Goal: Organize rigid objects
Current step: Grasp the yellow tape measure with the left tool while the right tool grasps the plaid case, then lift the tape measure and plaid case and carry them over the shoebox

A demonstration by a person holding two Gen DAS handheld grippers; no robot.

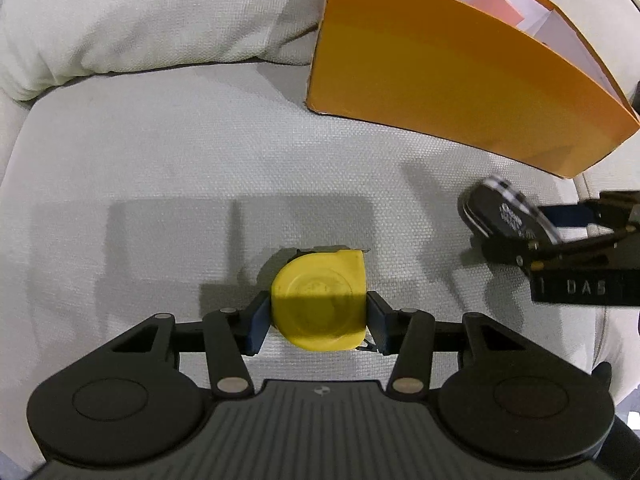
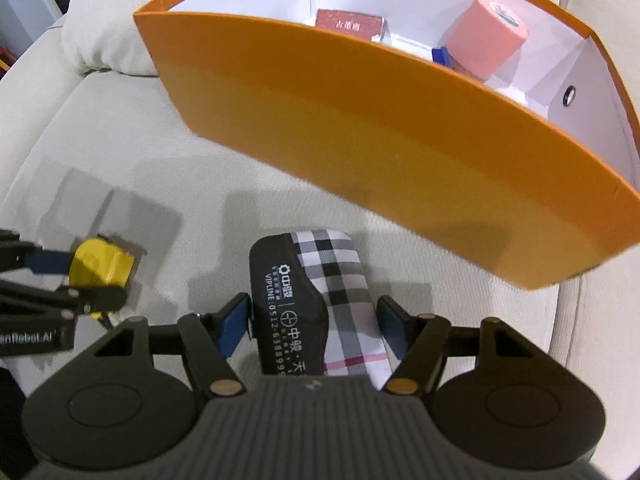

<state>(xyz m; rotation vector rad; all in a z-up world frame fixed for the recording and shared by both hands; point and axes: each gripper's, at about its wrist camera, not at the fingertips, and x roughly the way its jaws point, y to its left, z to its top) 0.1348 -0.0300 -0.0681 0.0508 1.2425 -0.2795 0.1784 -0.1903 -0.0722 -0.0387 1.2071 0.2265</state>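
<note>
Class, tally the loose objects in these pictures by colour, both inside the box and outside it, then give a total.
Yellow: 1, tape measure
Black and plaid: 1, case
Pink: 1, roll
Red: 1, small box
Blue: 1, partly hidden item
Total: 5

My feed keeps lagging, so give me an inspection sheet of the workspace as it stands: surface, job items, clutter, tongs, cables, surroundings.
Surface: beige sofa cushion, woven fabric.
Job's things: yellow tape measure; plaid-and-black case; orange box holding a pink roll, a red packet and a small blue item.
Clutter: nothing seen.
Tongs: left tongs shut on the tape measure; right tongs around the case, contact unclear.
Cables: nothing seen.
Surroundings: sofa back cushion behind the box.
</note>
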